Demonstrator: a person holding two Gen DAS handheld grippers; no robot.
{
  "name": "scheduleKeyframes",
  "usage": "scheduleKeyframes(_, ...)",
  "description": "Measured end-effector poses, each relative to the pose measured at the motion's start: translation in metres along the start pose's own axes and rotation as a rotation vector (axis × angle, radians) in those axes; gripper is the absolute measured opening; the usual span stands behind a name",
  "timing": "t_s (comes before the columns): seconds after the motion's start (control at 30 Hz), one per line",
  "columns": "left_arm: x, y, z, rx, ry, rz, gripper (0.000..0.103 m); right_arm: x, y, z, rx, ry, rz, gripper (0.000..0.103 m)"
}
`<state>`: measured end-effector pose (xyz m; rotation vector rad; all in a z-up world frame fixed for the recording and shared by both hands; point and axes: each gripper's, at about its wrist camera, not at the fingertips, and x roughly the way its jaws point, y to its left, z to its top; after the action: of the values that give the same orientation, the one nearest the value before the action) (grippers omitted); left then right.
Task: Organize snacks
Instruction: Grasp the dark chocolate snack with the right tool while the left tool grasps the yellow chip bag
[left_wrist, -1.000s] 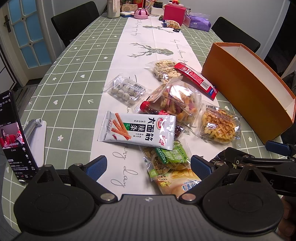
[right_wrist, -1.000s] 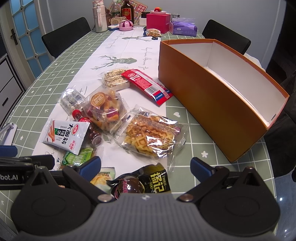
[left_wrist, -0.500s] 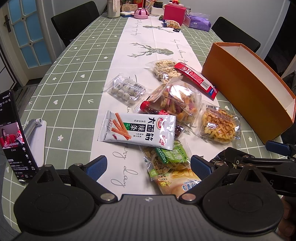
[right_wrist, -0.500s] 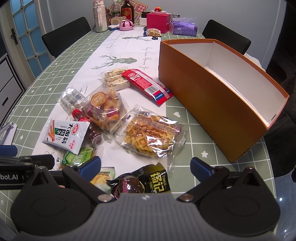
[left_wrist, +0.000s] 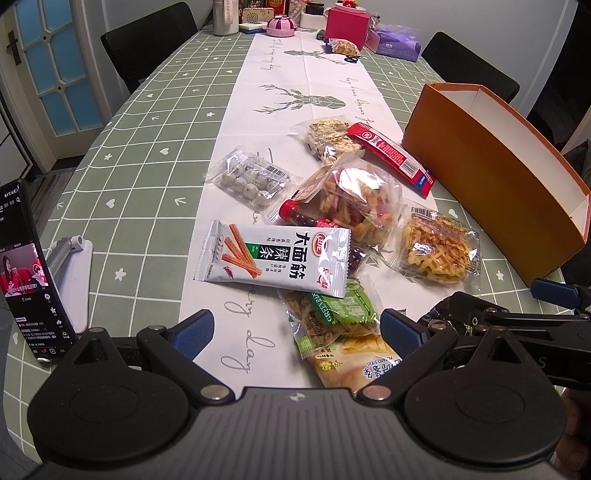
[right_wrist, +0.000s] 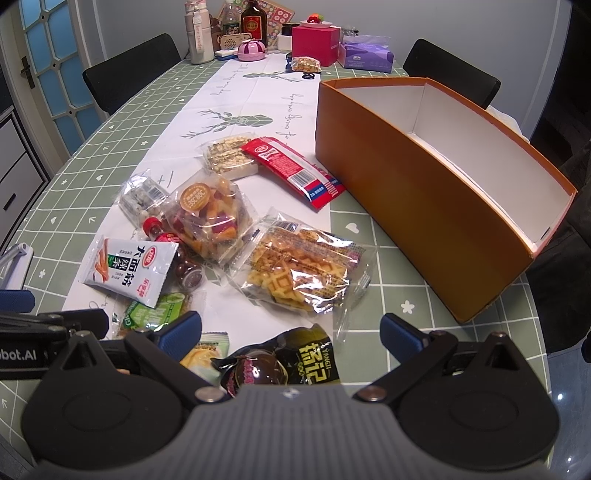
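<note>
**Snacks spread beside an open orange box, both grippers held wide**

Left wrist view: The left gripper (left_wrist: 295, 326) hovers low over a table (left_wrist: 140, 177) covered in a green checked cloth with a white deer-print runner, its blue-padded fingers spread wide apart and gripping nothing. The orange box (left_wrist: 491, 184), open-topped and white inside, stands at the table's right edge. Left of the box lie a waffle pack (left_wrist: 437, 249), a long red wrapper (left_wrist: 391, 155) whose end comes right up to the box, a clear bag of mixed fruit chips (left_wrist: 354, 201) and a pack of pale nut bars (left_wrist: 330, 138). Farther left of the box sit a tray of grey-white balls (left_wrist: 247, 179) and a silver spicy-strip packet (left_wrist: 275, 260), which overlaps a green cracker pack (left_wrist: 334, 308) and a potato-stick bag (left_wrist: 354, 363). A phone (left_wrist: 27, 269) on a white stand plays video well away from the box, at the table's left edge.

Right wrist view: The right gripper (right_wrist: 291, 326) also hangs with fingers parted and empty, above a dark packet with yellow characters (right_wrist: 291, 363). The orange box (right_wrist: 417, 199) rises just right of the waffle pack (right_wrist: 299, 269). A red-capped bottle (right_wrist: 173, 251) lies partly under the silver packet (right_wrist: 129, 269), on the side away from the box. At the far end of the table beyond the box stand a pink box (right_wrist: 314, 38) and a purple tissue pack (right_wrist: 365, 55).
</note>
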<state>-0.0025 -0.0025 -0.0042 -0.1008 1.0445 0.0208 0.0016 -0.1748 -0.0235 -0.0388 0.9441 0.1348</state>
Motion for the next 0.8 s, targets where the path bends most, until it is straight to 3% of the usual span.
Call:
scheduleKeyframes(0.43,0.006,-0.001,0.002,0.037,0.030,-0.015,0.103,0.007,-0.017,0.011,0.034,0.009,0.012,0.100)
scheduleKeyframes(0.63,0.013,0.010,0.016,0.017,0.033,-0.021,0.103,0.019,-0.029,0.023,0.029,0.041,0.098,0.100)
scheduleKeyframes(0.8,0.025,0.016,0.023,0.024,0.044,-0.037,0.103,0.031,-0.036,0.034,0.006,0.047,0.120,0.100)
